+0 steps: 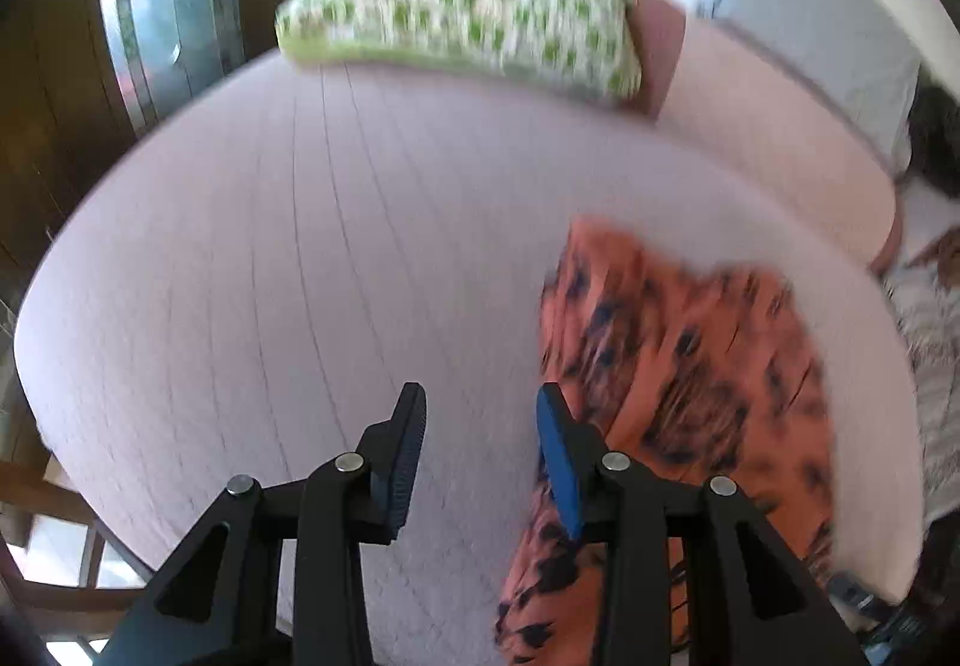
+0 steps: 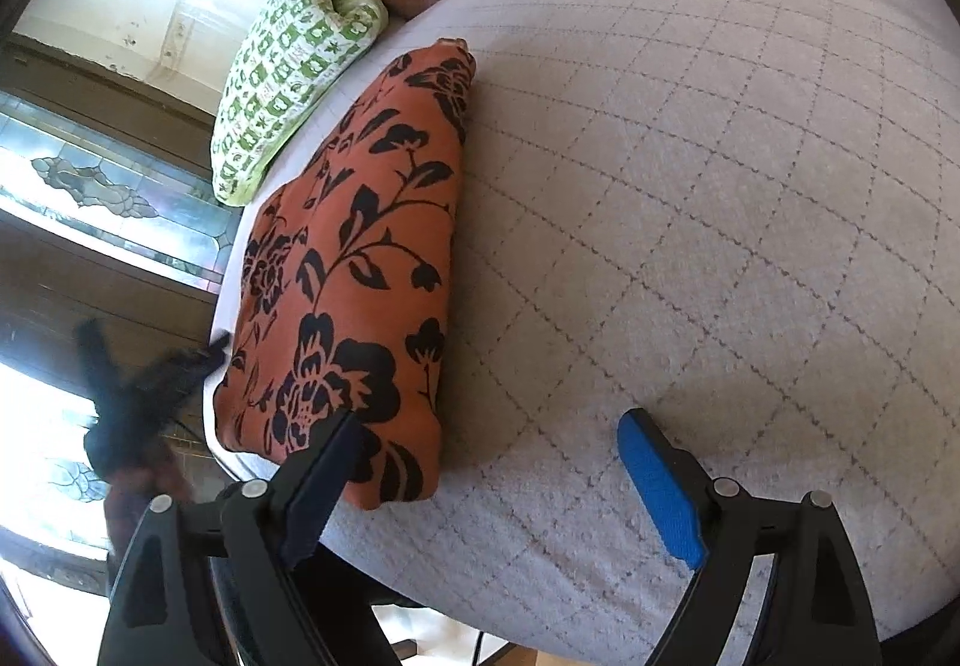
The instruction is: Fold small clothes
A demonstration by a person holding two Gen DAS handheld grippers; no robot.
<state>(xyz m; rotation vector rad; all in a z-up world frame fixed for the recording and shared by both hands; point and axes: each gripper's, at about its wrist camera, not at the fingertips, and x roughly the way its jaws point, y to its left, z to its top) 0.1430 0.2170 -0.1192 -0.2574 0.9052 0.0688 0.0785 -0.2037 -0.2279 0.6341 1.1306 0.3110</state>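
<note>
- A folded orange cloth [image 2: 348, 270] with a black floral print is seen lying flat on a pale quilted bed cover [image 2: 690, 186]; in the right wrist view it occupies the centre-left of the frame, running from the upper middle down to the lower left.
- In the left wrist view the same cloth [image 1: 678, 366] is recorded at the lower right of the frame, blurred, near the bed's edge.
- The left gripper [image 1: 480, 426] is seen at the bottom centre of its frame with the jaws apart; nothing is caught between them, only the bed cover [image 1: 300, 276] is visible in the gap. Its right finger stands in front of the cloth's edge; contact cannot be told.
- The right gripper [image 2: 486, 432] is observed at the bottom of its frame with the jaws spread wide and empty. Its left finger overlaps the near corner of the cloth in the picture; whether it touches cannot be told. The blue pad [image 2: 660, 492] stands over bare cover, apart from the cloth.
- A green-and-white patterned pillow [image 2: 288, 60] is noted at the upper left of the right wrist view, beyond the cloth's far end; it appears at the top centre of the left wrist view [image 1: 462, 12].
- A dark blurred shape at the lower left of the right wrist view could not be identified.
</note>
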